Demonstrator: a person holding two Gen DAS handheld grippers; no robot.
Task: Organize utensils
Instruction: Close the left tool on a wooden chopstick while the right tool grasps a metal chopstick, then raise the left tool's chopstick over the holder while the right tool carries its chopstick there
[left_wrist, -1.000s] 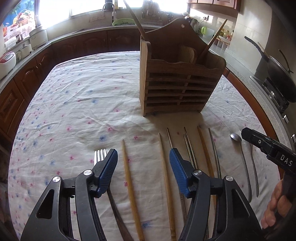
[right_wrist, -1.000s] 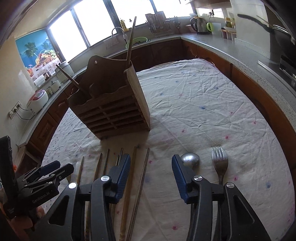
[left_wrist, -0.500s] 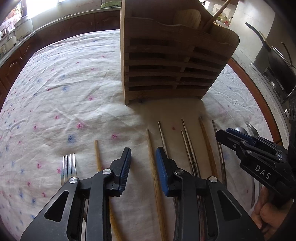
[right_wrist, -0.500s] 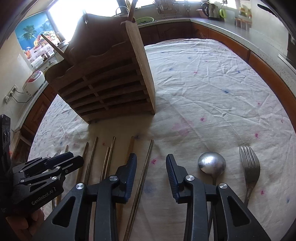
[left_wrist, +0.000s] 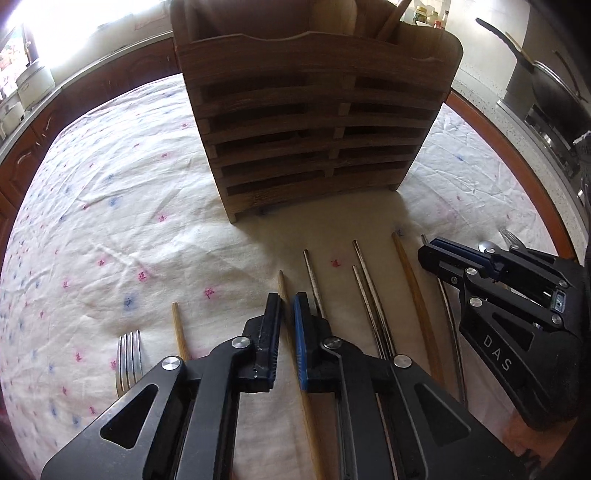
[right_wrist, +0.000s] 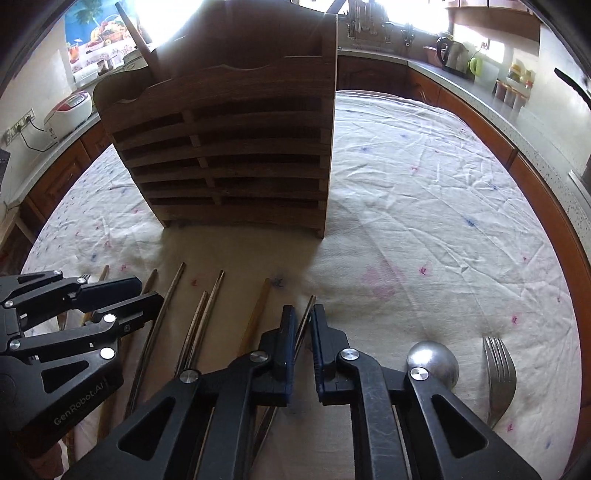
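Both grippers have been lowered toward the tablecloth (left_wrist: 110, 229): the left gripper (left_wrist: 287, 325) has been closed on a wooden chopstick (left_wrist: 283, 291), the right gripper (right_wrist: 303, 332) on a metal chopstick (right_wrist: 306, 314).

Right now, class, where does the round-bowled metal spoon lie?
In the right wrist view the round-bowled metal spoon lies on the tablecloth at lower right, between the right gripper and the metal fork.

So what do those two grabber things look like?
Both are black plastic with triangle-shaped holes and shiny silver bolts. The left gripper has dark blue ribbed pads on its fingers, and so does the right gripper. White letters on the side of one say "DAS", on the other "GenRobot.AI".
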